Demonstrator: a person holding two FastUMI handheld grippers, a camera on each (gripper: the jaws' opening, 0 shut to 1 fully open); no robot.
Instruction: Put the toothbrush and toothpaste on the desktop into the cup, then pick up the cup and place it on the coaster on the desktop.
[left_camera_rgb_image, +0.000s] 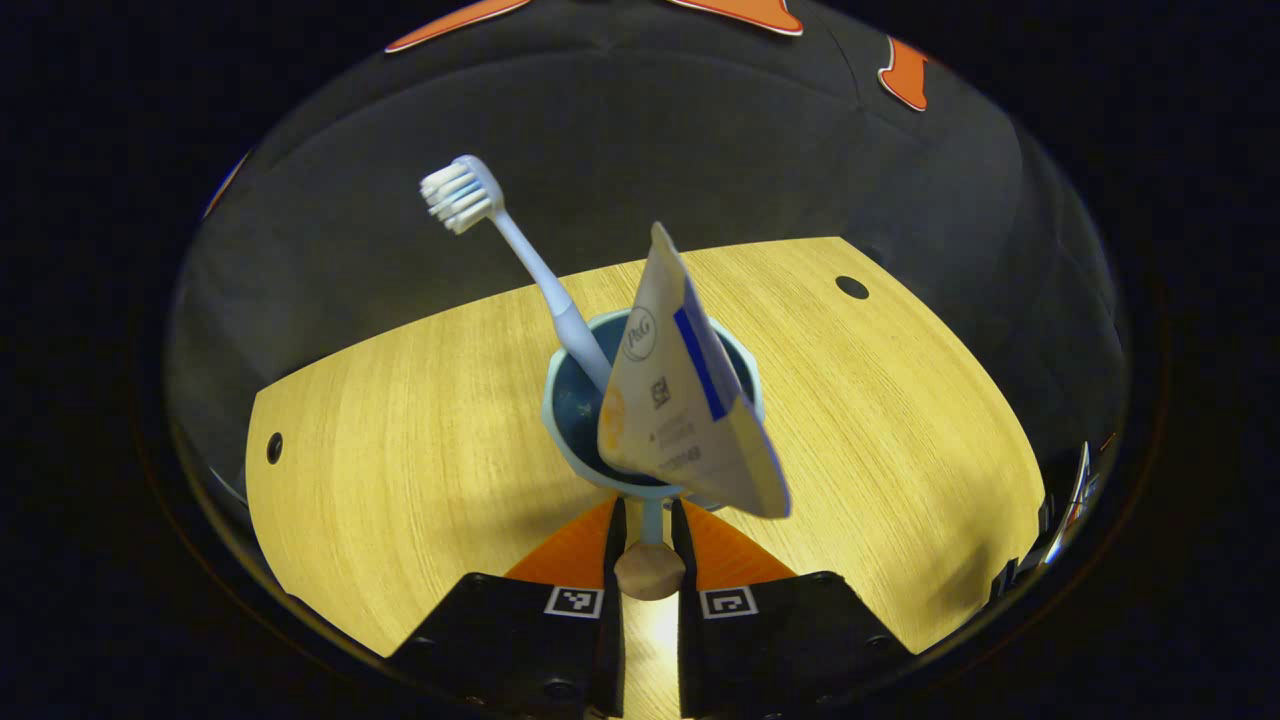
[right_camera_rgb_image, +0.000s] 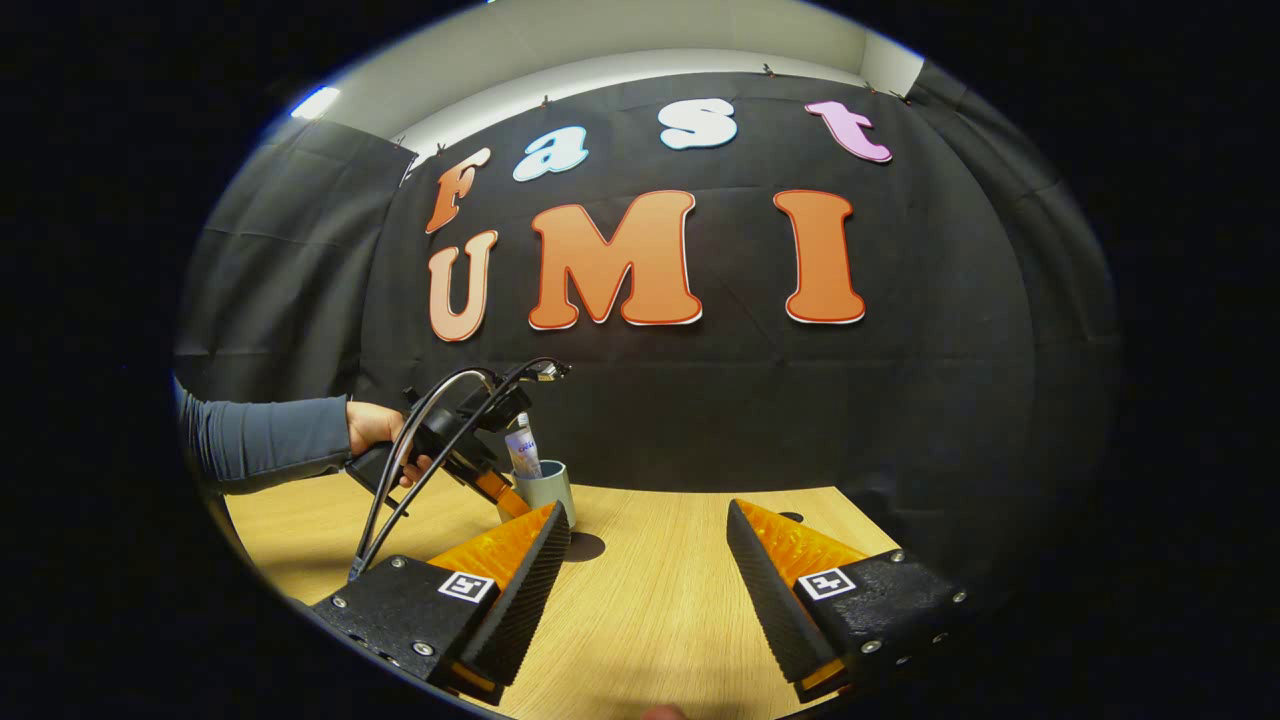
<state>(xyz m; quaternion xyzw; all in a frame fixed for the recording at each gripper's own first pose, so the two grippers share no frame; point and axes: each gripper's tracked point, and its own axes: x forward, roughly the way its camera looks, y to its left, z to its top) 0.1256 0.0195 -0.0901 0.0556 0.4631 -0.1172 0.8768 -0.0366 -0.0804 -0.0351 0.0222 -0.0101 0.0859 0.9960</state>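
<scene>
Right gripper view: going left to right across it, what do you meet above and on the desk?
Sleeve → hand holding the other claw → cup with the toothpaste in it → this view's own left finger → its right finger, the two set wide apart.

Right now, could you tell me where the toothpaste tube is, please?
The toothpaste tube stands tilted inside the cup, right of the toothbrush in the left gripper view, just beyond the left gripper, whose fingers grip the cup's handle.
</scene>
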